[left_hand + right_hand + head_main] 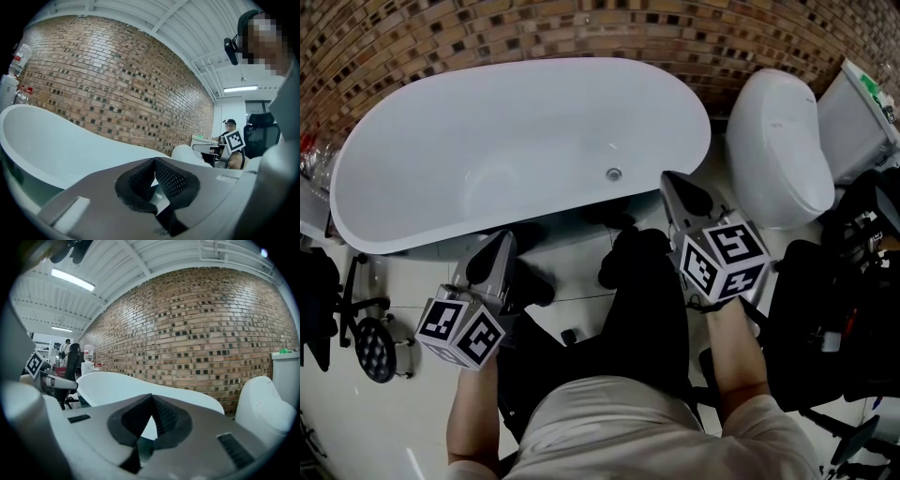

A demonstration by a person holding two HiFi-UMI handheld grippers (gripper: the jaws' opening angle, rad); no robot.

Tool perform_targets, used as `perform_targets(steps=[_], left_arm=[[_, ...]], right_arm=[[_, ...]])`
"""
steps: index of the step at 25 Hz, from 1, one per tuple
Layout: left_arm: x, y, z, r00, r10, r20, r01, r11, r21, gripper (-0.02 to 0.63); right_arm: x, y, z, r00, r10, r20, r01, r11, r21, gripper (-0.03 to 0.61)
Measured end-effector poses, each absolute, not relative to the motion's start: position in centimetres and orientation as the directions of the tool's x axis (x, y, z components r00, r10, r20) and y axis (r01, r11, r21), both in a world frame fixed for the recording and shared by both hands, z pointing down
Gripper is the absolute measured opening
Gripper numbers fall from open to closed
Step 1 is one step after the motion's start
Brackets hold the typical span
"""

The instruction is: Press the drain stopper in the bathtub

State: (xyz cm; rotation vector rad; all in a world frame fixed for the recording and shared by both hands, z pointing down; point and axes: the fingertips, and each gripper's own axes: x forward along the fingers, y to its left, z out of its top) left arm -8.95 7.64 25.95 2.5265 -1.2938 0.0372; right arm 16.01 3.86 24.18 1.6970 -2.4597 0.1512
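Observation:
A white oval bathtub [487, 122] lies in front of me against a brick wall. Its round metal drain stopper [614, 173] sits in the tub floor near the right end. My left gripper [503, 237] is outside the tub's near rim, low and to the left, with its jaws shut and nothing between them. My right gripper [668, 178] is also shut and empty, its tip at the tub's near-right rim, a little right of the stopper. The left gripper view [153, 162] and the right gripper view [150, 397] show only the tub's outer side [51, 145] [117, 383]; the stopper is hidden there.
A white toilet [778, 141] with its tank [862, 103] stands right of the tub. A black chair [825, 319] is at the right and a black wheeled base [373, 345] at the left. Bottles [21, 56] stand past the tub's far end. My legs are near the tub.

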Motion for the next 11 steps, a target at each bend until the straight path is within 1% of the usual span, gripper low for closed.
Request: perform_targets(steps=[11], left_arm=[[-8.93, 7.54, 25.85, 0.589, -0.795, 0.149, -0.798, -0.541, 0.267, 0.006]], right_arm=[[16.17, 3.72, 24.15, -0.348, -0.919, 0.188, -0.935, 0.355, 0.005, 0.005]])
